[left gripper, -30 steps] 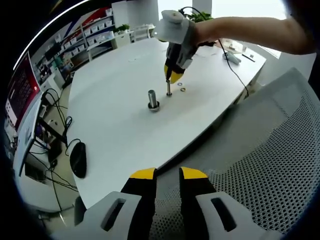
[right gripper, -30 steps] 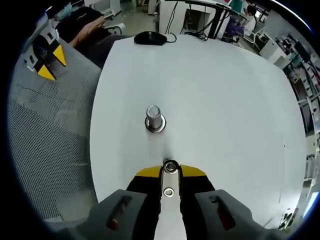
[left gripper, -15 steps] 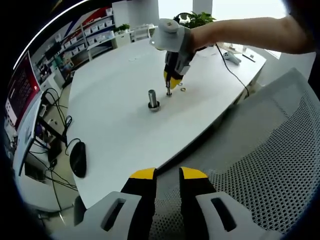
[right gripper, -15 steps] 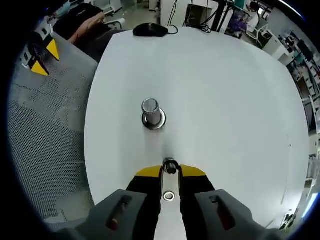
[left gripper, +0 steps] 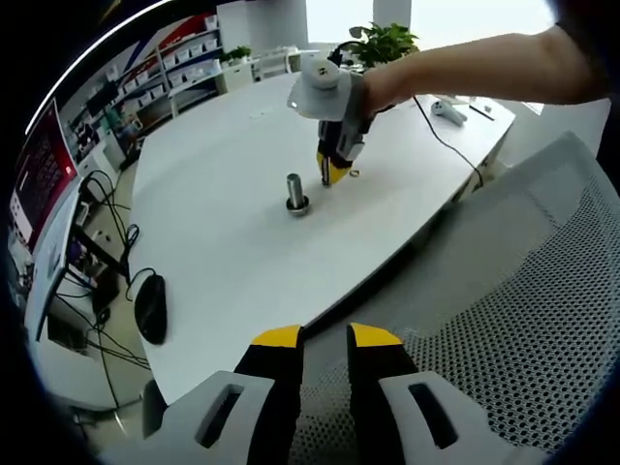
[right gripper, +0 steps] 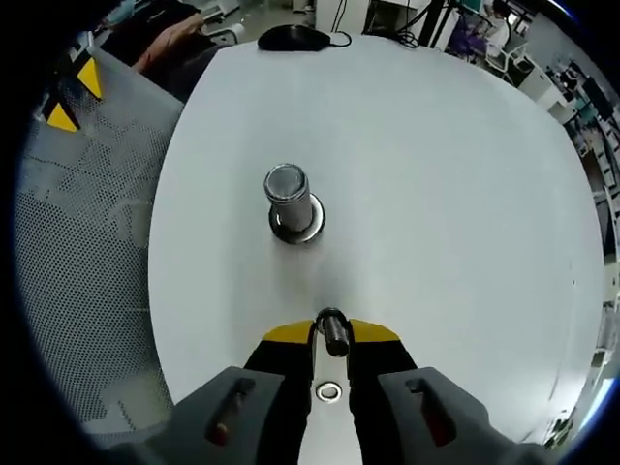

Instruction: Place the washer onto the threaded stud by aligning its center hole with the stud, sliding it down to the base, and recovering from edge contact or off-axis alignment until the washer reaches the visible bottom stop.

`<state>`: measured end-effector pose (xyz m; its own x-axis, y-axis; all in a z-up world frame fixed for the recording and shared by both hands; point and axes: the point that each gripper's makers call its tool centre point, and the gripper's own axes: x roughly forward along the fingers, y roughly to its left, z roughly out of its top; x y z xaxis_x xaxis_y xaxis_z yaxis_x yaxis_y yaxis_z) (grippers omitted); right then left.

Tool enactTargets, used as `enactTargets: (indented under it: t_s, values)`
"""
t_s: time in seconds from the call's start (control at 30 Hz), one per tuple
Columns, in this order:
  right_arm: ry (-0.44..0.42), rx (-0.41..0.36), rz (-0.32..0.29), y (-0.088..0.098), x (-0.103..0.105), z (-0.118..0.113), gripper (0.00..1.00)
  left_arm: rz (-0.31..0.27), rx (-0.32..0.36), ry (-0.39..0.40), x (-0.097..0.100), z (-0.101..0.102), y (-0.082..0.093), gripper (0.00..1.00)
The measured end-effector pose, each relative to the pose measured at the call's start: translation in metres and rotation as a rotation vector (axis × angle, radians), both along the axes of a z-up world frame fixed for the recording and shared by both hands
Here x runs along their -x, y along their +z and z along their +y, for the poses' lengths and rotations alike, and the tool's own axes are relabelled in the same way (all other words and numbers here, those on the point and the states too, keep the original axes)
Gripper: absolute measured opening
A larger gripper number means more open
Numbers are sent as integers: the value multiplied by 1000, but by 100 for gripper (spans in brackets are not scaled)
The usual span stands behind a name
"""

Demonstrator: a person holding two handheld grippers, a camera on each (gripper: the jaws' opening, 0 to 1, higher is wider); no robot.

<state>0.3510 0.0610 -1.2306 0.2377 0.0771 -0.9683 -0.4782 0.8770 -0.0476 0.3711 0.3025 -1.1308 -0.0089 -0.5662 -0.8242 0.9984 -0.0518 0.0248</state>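
Left gripper view: the left gripper (left gripper: 325,336) hangs low over a grey mesh chair (left gripper: 504,320), yellow-tipped jaws parted with a narrow gap, nothing between them. Beyond lies a white table (left gripper: 223,242). Mid-table a threaded stud (left gripper: 295,191) stands upright on a wider base collar. Just to its right the right gripper (left gripper: 331,175) points down at the tabletop, carried on a person's forearm (left gripper: 465,63) reaching in from the right. A small washer (left gripper: 355,173) lies flat on the table right beside that gripper's tips. A black mouse (left gripper: 151,308) sits near the table's near-left edge; a potted plant (left gripper: 380,41) stands at the far side.

Right gripper view: the right gripper (right gripper: 331,334) has its jaws clamped on a small dark metal pin (right gripper: 333,331), seen end-on and a little tilted. The washer (right gripper: 328,391) lies flat on the table (right gripper: 455,194) between the jaw bodies, below the tips. The stud (right gripper: 288,194) stands ahead, apart from the jaws, its base collar bare. The mouse (right gripper: 294,37) rests at the far edge. The left gripper (right gripper: 70,97) shows at upper left, over the chair (right gripper: 77,262).
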Motion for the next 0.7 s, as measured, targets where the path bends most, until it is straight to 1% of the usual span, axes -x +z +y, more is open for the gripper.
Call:
enactTargets:
  t_s: [0.1,0.3,0.53,0.7]
  values:
    - [-1,-1,-4,1,0,0,15,0,0,0,0,0,0,15]
    - [-16,-15,-6,0,1,-1,23,1,-1,-2,0,0,0,15]
    - [-40,-27,-28,8,9,-3,24,2,-1,-2,0,0,0,15]
    - [-58,-22,-36,11,16,-8,25,2,-1,-2,0,0,0,15]
